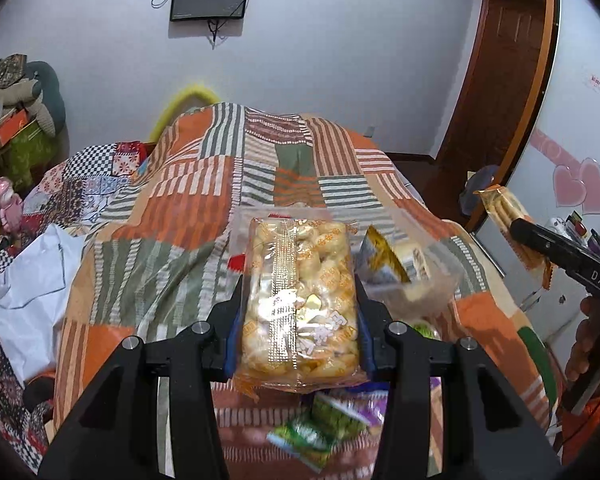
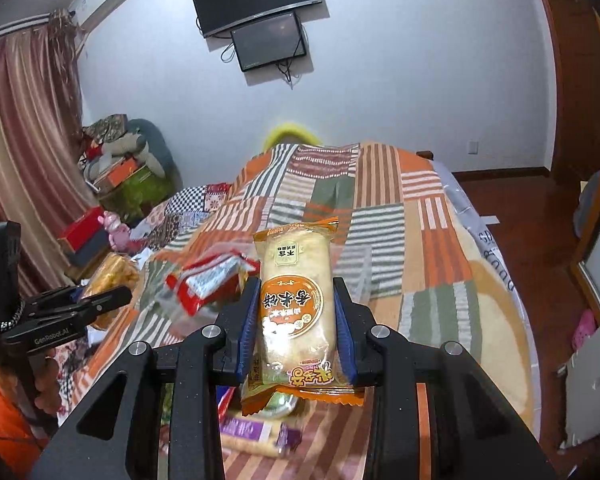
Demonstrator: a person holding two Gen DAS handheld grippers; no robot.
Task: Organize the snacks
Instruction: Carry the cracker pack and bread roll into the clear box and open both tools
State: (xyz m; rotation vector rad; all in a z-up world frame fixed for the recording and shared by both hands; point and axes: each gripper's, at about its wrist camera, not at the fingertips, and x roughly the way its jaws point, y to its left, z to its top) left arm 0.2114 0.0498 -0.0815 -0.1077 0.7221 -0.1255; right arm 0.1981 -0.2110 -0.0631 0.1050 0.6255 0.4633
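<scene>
My left gripper (image 1: 298, 300) is shut on a clear pack of yellow puffed snacks (image 1: 300, 296), held above the bed. My right gripper (image 2: 296, 320) is shut on an orange-edged rice cracker pack (image 2: 296, 308), also held up; that pack shows at the right of the left wrist view (image 1: 504, 216). A clear plastic box (image 1: 420, 276) holding a yellow-white packet (image 1: 384, 260) sits on the blanket just past the left gripper. Green packets (image 1: 320, 432) lie below it. A red-white packet (image 2: 208, 276) and a purple pack (image 2: 252, 432) lie near the right gripper.
The striped orange, green and white blanket (image 1: 188, 216) covers the bed. A white bag (image 1: 32, 280) lies at its left edge. Boxes and toys (image 2: 116, 168) are piled at the far left. Wooden floor (image 2: 540, 248) and a door lie to the right.
</scene>
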